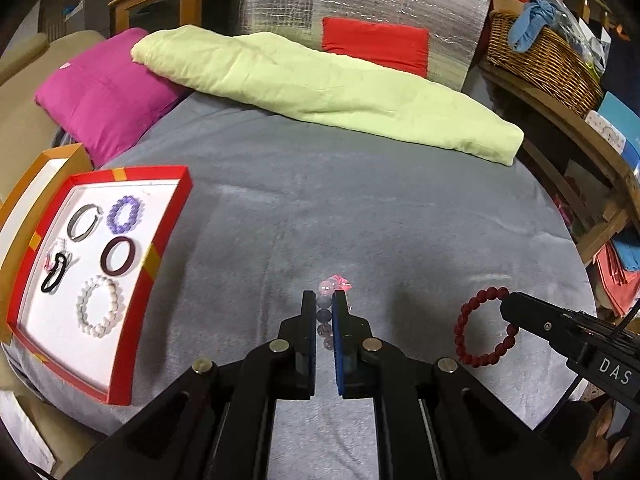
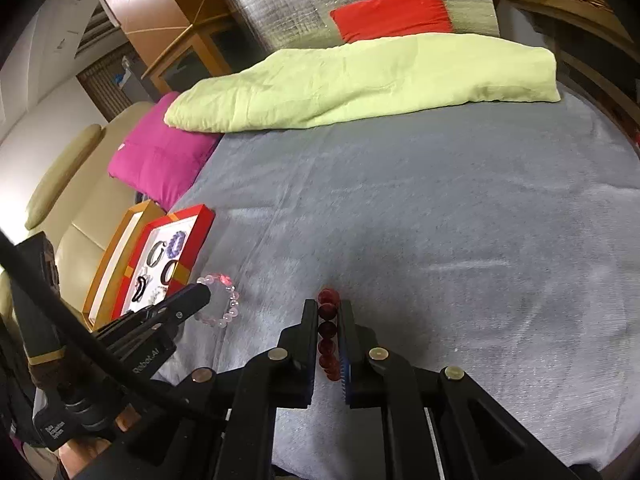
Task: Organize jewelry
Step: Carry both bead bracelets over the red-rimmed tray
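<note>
Left wrist view is showing the left gripper (image 1: 324, 300) clamping its 2 jaws on a pale pink bead bracelet (image 1: 331, 285), the clear beads sitting in a line between the blue pads just above the grey blanket (image 1: 360, 208). At about 3 o'clock from it, the right gripper (image 1: 505, 308) is pinching a dark red bead bracelet (image 1: 464, 332), whose loop is hanging out to its left. In the right wrist view, those red beads (image 2: 328, 328) are lining up between the closed jaws of the right gripper (image 2: 328, 308), and the pink bracelet (image 2: 224, 300) is showing at 9 o'clock. Out at 9 o'clock in the left wrist view, a red-rimmed tray (image 1: 176, 216) is lying on the blanket, holding 5 pieces: a purple bead bracelet (image 1: 125, 213), a silver bangle (image 1: 83, 222), a maroon bangle (image 1: 118, 255), a white bead bracelet (image 1: 101, 311) and a black clip (image 1: 54, 276). At 12 o'clock a pale green quilt (image 1: 320, 96) is lying across.
</note>
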{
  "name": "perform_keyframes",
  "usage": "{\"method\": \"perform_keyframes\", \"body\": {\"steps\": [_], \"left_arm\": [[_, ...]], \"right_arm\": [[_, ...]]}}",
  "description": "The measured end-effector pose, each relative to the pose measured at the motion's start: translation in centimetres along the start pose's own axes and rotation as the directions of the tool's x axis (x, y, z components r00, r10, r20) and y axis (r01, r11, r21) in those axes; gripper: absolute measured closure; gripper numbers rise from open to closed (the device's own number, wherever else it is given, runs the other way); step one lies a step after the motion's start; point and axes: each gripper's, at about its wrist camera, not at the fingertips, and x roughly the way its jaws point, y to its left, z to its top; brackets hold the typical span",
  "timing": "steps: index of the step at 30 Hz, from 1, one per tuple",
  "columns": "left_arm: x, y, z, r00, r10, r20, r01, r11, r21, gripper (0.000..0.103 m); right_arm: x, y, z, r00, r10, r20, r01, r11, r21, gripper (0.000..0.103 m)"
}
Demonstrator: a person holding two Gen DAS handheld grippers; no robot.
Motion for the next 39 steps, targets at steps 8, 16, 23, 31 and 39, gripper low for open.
{"method": "perform_keyframes", "body": {"steps": [8,16,23,31,39], "left_arm": [[-1.6,3.6,0.2,0.999,0.024,0.035,-0.022,0.997,-0.069,0.096],[-2.5,8.7,0.7,0.996,0.074,0.051,-0.065,0.984,-0.168,0.096],[-2.4,14.5,0.7,0.988,0.152,0.025,-0.141,0.958,-0.248,0.096],[-2.2,19.7,0.2,0.976,0.219,-0.017,-0.214,0.926,-0.31,0.096],[-1.3,23.3,-0.1,0.969,0.243,-0.053,-0.246,0.904,-0.348,0.096]], "right_arm": [[1.3,2.0,-0.1,0.999,0.005,-0.033,-0.006,0.999,-0.044,0.093],[2.6,6.8,1.1,0.998,0.031,-0.053,-0.038,0.989,-0.14,0.093],[4.6,12.9,2.3,0.995,0.068,-0.074,-0.084,0.964,-0.251,0.093],[7.2,18.5,3.4,0.986,0.127,-0.104,-0.153,0.943,-0.295,0.093],[9.3,22.4,4.4,0.98,0.158,-0.124,-0.19,0.931,-0.313,0.093]]}}
